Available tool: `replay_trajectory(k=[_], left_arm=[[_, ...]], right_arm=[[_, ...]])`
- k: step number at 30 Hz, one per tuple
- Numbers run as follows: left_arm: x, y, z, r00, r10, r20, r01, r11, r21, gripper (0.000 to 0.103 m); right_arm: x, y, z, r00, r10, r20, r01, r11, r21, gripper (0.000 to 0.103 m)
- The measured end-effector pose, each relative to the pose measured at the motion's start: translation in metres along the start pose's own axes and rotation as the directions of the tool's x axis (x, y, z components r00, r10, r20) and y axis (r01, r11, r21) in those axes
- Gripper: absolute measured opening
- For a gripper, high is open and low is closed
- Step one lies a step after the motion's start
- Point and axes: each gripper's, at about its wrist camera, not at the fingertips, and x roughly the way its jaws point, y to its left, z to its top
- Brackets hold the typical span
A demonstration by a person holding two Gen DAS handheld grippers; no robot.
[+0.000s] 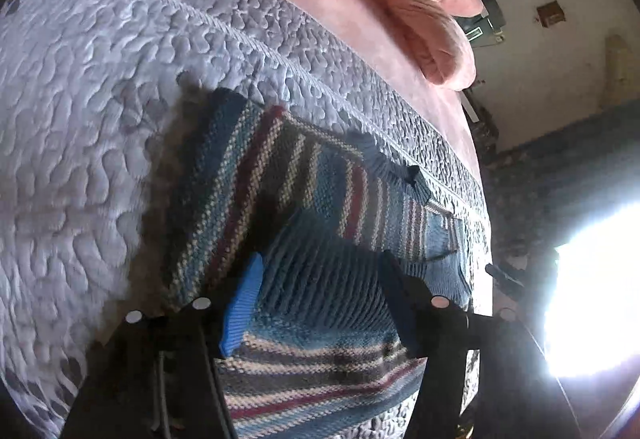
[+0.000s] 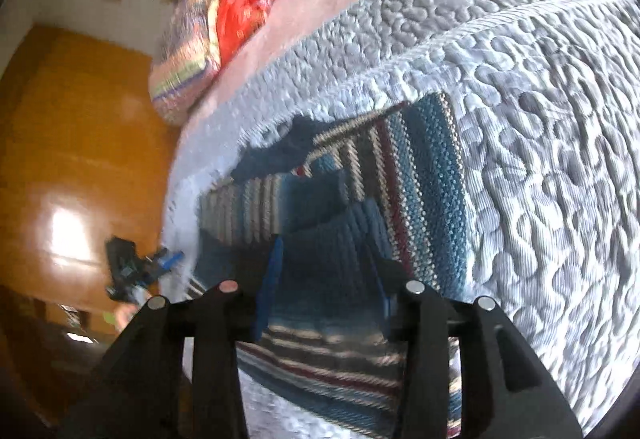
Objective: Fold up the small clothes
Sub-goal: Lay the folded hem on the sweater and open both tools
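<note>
A striped knitted sweater (image 1: 280, 175) in blue, maroon and cream lies partly folded on a grey quilted bedspread (image 1: 80, 119). My left gripper (image 1: 320, 291) is open just over the sweater's ribbed blue hem, with its blue pad (image 1: 244, 303) on the left side of the ribbing. In the right wrist view the same sweater (image 2: 420, 167) lies on the bedspread (image 2: 540, 159). My right gripper (image 2: 326, 275) is open too, its fingers standing on either side of the dark ribbed part. Whether the pads touch the knit is unclear.
A pink sheet (image 1: 352, 23) runs along the bedspread's far edge, with a red patterned pillow (image 2: 224, 15) and a pink bundle (image 1: 432, 31) on it. An orange wooden surface (image 2: 80, 143) lies beyond the bed's left edge. A blurred black and blue device (image 2: 136, 271) shows there.
</note>
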Motion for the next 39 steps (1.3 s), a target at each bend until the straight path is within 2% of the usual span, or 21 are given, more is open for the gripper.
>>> replay_trajectory(k=[2,4,6,9,10,13,14,16,22,23,24,25,26,32,39], left_arm=[[0.007,-0.002,0.004,0.999,0.038,-0.026,-0.036,0.998,0.054,0.06],[0.017,-0.006,0.007,0.994,0.093,-0.049,-0.087,0.99,0.109,0.06],[0.029,-0.006,0.009,0.989,0.124,-0.076,-0.112,0.983,0.149,0.061],[0.049,-0.005,0.009,0.976,0.178,-0.129,-0.15,0.969,0.197,0.06],[0.053,-0.007,0.008,0.973,0.187,-0.136,-0.155,0.964,0.218,0.06],[0.056,-0.013,0.009,0.978,0.147,-0.15,-0.107,0.964,0.244,0.058],[0.057,-0.013,0.008,0.978,0.145,-0.152,-0.104,0.962,0.251,0.055],[0.061,-0.011,0.007,0.974,0.157,-0.166,-0.111,0.96,0.258,0.026],[0.06,-0.003,0.007,0.981,0.126,-0.149,-0.091,0.97,0.227,0.015],[0.059,-0.002,0.006,0.982,0.125,-0.144,-0.09,0.97,0.224,0.014],[0.058,-0.001,0.006,0.983,0.123,-0.139,-0.09,0.971,0.222,0.011],[0.057,-0.001,0.006,0.984,0.12,-0.134,-0.089,0.971,0.222,0.01],[0.055,-0.002,0.005,0.985,0.12,-0.123,-0.09,0.969,0.228,0.01],[0.028,-0.017,0.001,0.996,0.079,-0.046,-0.065,0.966,0.251,0.008],[0.0,-0.041,0.003,0.999,0.054,-0.001,-0.051,0.952,0.303,0.008]], right_arm=[[0.015,0.001,0.0,0.999,-0.038,-0.028,0.037,0.998,-0.044,0.041],[0.023,-0.002,-0.001,0.997,-0.058,-0.041,0.055,0.997,-0.06,0.047],[0.031,-0.007,-0.003,0.995,-0.08,-0.059,0.076,0.995,-0.07,0.048],[0.041,-0.016,-0.003,0.992,-0.095,-0.085,0.089,0.993,-0.071,0.049],[0.043,-0.018,-0.004,0.991,-0.098,-0.093,0.091,0.993,-0.073,0.049],[0.047,-0.02,-0.004,0.989,-0.091,-0.115,0.081,0.993,-0.084,0.052],[0.047,-0.02,-0.004,0.989,-0.088,-0.121,0.077,0.993,-0.09,0.052],[0.047,-0.018,-0.004,0.988,-0.089,-0.127,0.076,0.992,-0.102,0.053],[0.05,-0.018,-0.004,0.987,-0.096,-0.126,0.081,0.99,-0.119,0.054],[0.052,-0.017,-0.006,0.986,-0.108,-0.131,0.09,0.987,-0.136,0.052],[0.053,-0.014,-0.008,0.984,-0.124,-0.131,0.102,0.982,-0.16,0.036],[0.054,-0.012,-0.01,0.982,-0.127,-0.137,0.102,0.979,-0.177,0.015],[0.053,-0.009,-0.011,0.982,-0.134,-0.135,0.107,0.975,-0.194,0.011],[0.025,0.001,-0.018,0.99,-0.132,-0.049,0.117,0.967,-0.224,0.009],[-0.001,0.023,-0.021,0.99,-0.138,0.025,0.14,0.954,-0.265,0.008]])
